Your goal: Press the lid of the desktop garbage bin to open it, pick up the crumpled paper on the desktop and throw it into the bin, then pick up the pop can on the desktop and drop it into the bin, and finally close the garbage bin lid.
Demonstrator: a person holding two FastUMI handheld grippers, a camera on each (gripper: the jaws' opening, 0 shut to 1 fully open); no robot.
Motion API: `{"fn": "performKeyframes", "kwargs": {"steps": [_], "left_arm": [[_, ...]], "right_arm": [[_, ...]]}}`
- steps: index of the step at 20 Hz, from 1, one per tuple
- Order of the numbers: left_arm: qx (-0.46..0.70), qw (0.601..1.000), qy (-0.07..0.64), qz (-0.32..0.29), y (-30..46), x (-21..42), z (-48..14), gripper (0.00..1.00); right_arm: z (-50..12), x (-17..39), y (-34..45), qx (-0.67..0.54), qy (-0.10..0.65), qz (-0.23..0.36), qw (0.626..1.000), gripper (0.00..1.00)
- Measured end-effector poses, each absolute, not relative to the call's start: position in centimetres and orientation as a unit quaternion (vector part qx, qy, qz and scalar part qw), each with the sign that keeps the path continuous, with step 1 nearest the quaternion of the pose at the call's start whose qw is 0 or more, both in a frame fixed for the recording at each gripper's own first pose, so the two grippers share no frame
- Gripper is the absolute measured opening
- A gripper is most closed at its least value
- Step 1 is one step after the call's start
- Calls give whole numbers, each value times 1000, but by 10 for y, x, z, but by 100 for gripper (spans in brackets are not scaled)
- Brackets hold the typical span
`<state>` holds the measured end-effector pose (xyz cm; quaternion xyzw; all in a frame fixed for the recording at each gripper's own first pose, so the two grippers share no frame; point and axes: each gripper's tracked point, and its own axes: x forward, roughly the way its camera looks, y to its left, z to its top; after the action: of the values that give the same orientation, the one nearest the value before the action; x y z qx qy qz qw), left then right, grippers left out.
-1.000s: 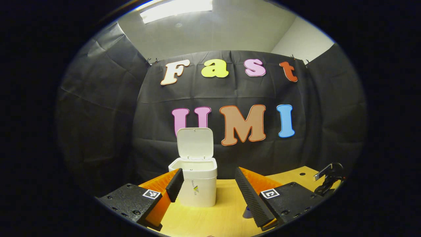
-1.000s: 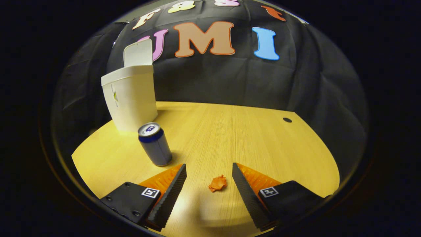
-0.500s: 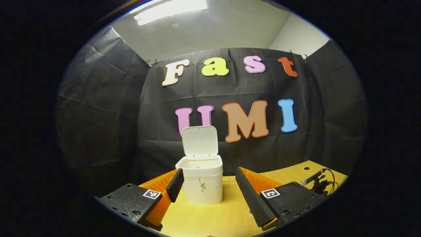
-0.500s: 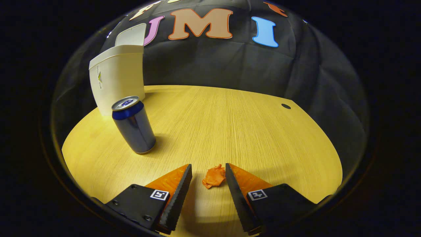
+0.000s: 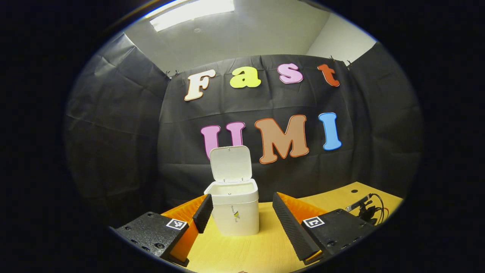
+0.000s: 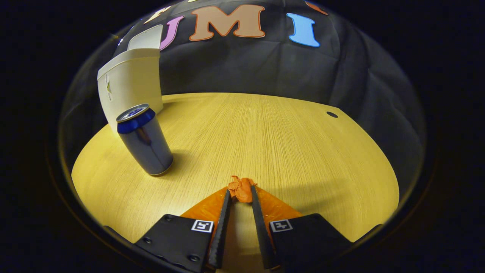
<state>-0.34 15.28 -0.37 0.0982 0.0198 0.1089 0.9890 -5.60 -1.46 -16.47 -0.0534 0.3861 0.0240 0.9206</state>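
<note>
in the left gripper view, we see our left gripper (image 5: 242, 216) with fingers spread apart, the garbage bin (image 5: 235, 211) just ahead between them, lid (image 5: 231, 163) raised. in the right gripper view, our right gripper (image 6: 239, 195) is clamped on the crumpled paper (image 6: 240, 188) at its tips; the pop can (image 6: 144, 139) stands upright ahead to its left, the bin beyond it.

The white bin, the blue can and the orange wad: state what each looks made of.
White lidded bin: probably plastic, going by its smooth matte moulded walls and thin flip lid. Blue pop can: metal, likely aluminium, with a glossy reflective side and silvery top. Orange crumpled wad between the right gripper fingers: looks like paper, dull with sharp creases.
</note>
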Motion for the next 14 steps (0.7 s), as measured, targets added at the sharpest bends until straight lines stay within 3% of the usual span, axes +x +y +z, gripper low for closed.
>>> {"fn": "performKeyframes", "kwargs": {"steps": [14], "left_arm": [[36,996,33,68,145,19,-43,95]], "right_arm": [[100,-11,82,-38,148,142,978,39]]}}
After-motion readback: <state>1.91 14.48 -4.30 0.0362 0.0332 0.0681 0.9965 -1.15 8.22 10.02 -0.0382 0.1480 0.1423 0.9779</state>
